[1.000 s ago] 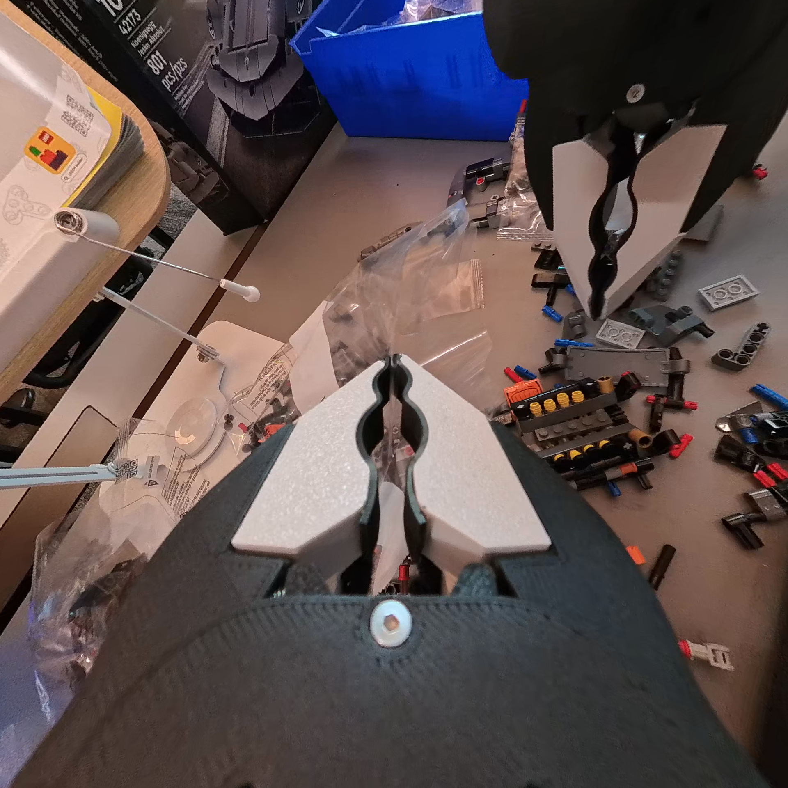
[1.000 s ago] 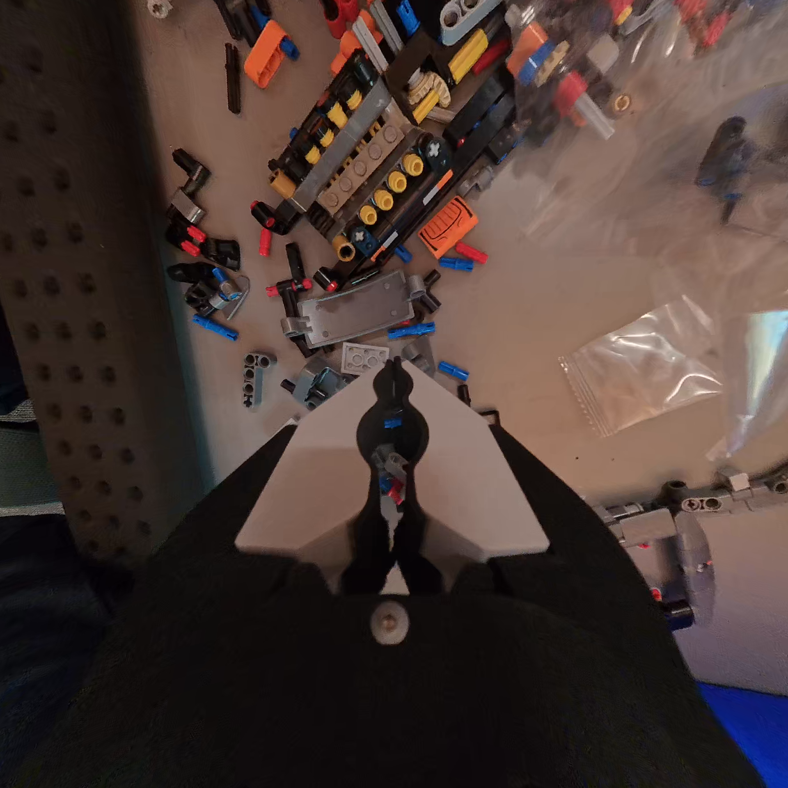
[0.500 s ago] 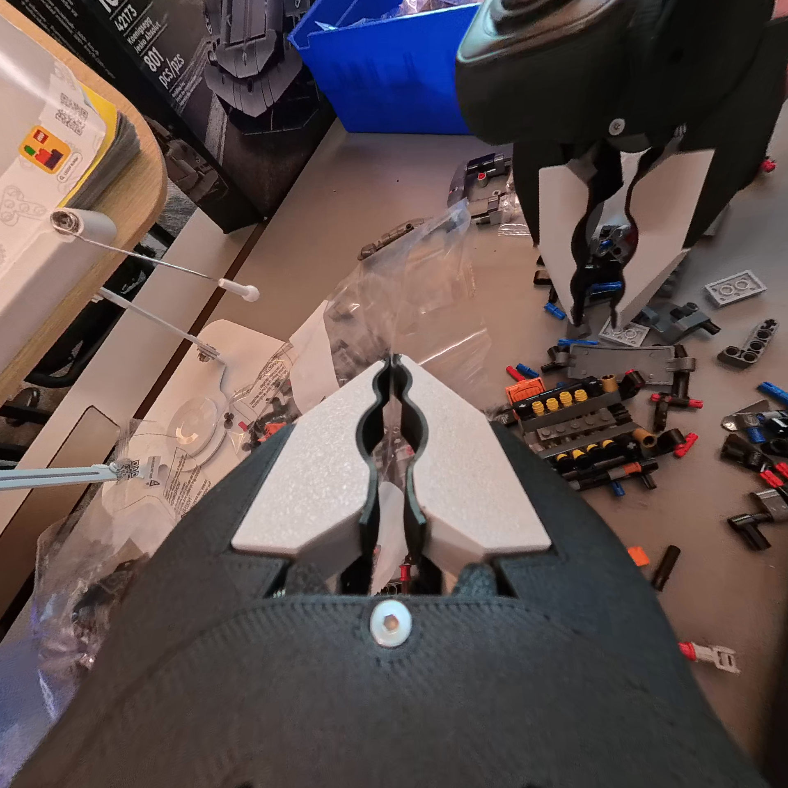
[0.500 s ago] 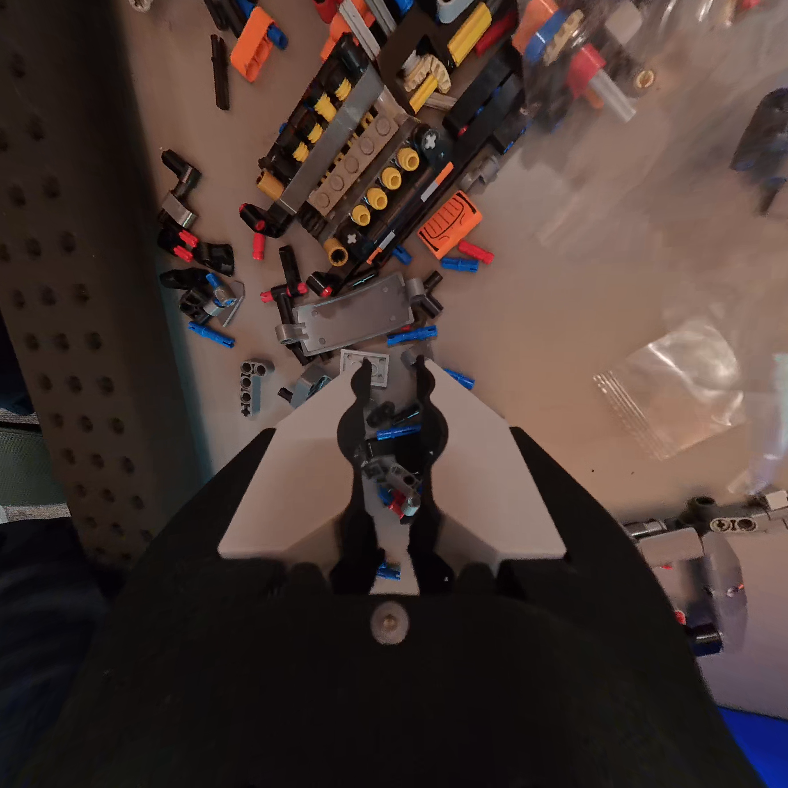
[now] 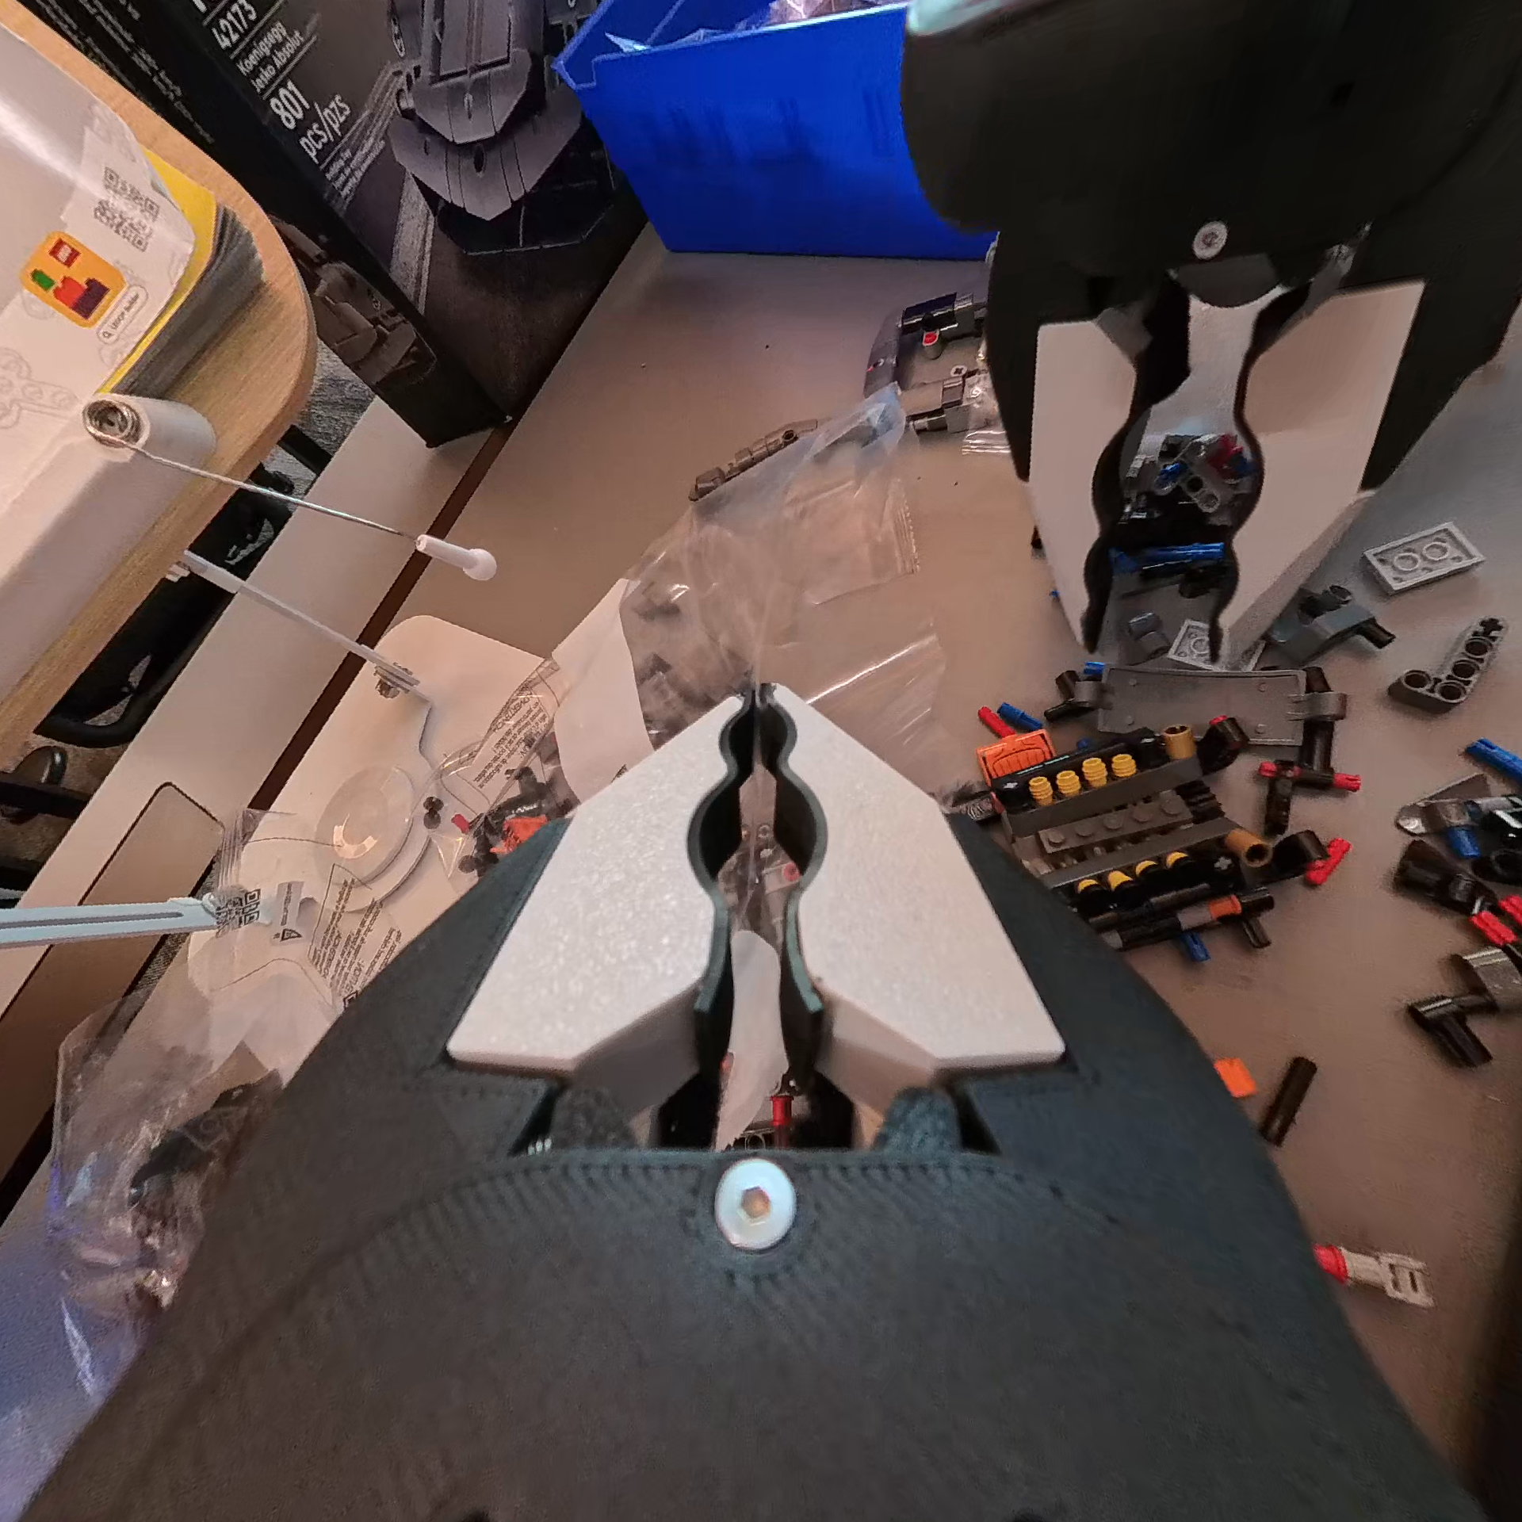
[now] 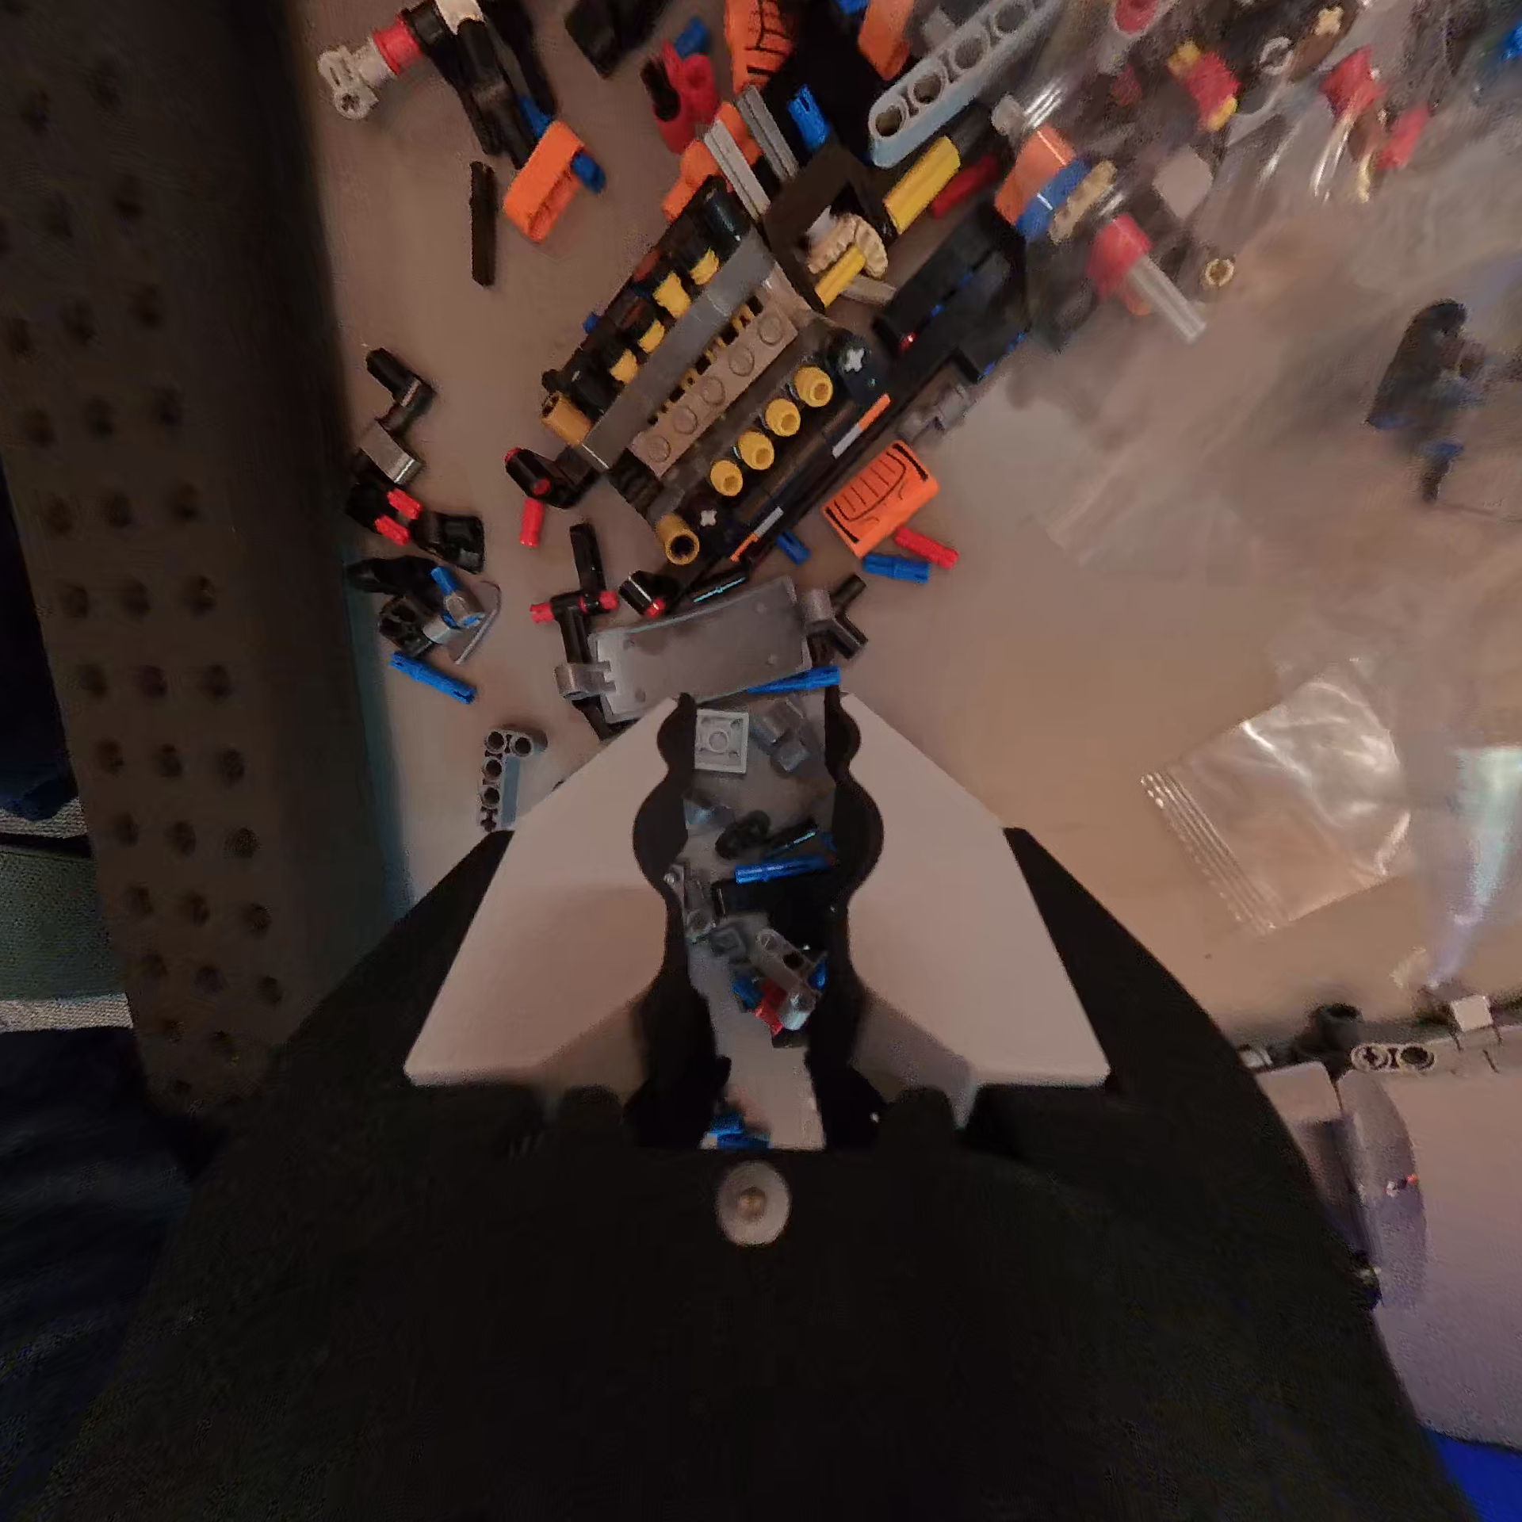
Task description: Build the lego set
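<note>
Scattered across the grey counter [image 5: 741, 346] lie the lego pieces [image 6: 725, 412], the right gripper [image 6: 762, 716] spread wide over a small grey plate [image 6: 722, 739] and crowding neighbours it might nip, while the left gripper [image 5: 756, 700] pinches a clear plastic bag [image 5: 791, 576].

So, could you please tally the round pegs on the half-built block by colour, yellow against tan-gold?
On the half-built block:
Yellow pegs: 8, in two rows of 4
Tan-gold pegs: 2, one at an end of each row
Total: 10
</note>
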{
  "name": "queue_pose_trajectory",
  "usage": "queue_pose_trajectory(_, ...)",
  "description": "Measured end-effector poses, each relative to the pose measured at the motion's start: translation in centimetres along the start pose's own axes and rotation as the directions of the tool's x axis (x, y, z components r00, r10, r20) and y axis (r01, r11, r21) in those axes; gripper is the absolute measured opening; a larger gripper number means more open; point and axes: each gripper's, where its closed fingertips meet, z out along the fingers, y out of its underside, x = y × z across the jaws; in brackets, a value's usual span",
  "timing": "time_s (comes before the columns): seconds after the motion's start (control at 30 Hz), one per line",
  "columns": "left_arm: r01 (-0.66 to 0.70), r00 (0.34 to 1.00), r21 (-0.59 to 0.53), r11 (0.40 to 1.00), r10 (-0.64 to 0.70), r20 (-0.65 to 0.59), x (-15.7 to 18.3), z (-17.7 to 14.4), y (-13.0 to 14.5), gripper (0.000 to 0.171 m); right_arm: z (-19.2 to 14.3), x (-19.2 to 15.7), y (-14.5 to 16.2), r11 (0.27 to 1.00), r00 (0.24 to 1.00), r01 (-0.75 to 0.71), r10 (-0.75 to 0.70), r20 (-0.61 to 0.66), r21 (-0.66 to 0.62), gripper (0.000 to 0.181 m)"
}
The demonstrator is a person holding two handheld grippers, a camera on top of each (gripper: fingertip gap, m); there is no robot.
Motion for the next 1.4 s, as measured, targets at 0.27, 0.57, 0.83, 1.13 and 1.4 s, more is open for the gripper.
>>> queue_pose_trajectory(0.27, 0.001, 1.000, -0.004, 1.000, -0.001, -0.004, 0.0, 0.2, 0.1, 0.000, 1.3, -0.1, -0.1, 0.999, 1.000, 0.008, -0.008, 0.013, -0.037, 0.025)
queue_pose_trajectory(0.57, 0.001, 1.000, -0.006, 1.000, -0.001, -0.006, 0.0, 0.3, 0.2, 0.000, 1.1, -0.7, -0.5, 1.000, 0.999, 0.022, -0.022, 0.040, -0.008, 0.010)
queue_pose_trajectory(0.83, -0.003, 1.000, -0.006, 1.000, 0.003, -0.002, 0.0, 0.2, 0.1, 0.000, -0.8, -0.9, -1.5, 0.995, 0.999, 0.037, -0.041, 0.034, 0.098, 0.002)
queue_pose_trajectory(1.13, 0.009, 1.000, 0.004, 1.000, -0.009, -0.004, -0.2, 0.1, 0.0, 0.000, -4.2, -0.9, -3.8, 0.953, 0.997, 0.075, -0.072, -0.022, 0.293, 0.000)
queue_pose_trajectory(1.4, 0.022, 1.000, 0.019, 1.000, -0.022, -0.008, -0.4, -0.1, -0.3, 0.000, -6.3, 0.8, -5.8, 0.918, 0.982, 0.114, -0.047, -0.181, 0.380, 0.000)
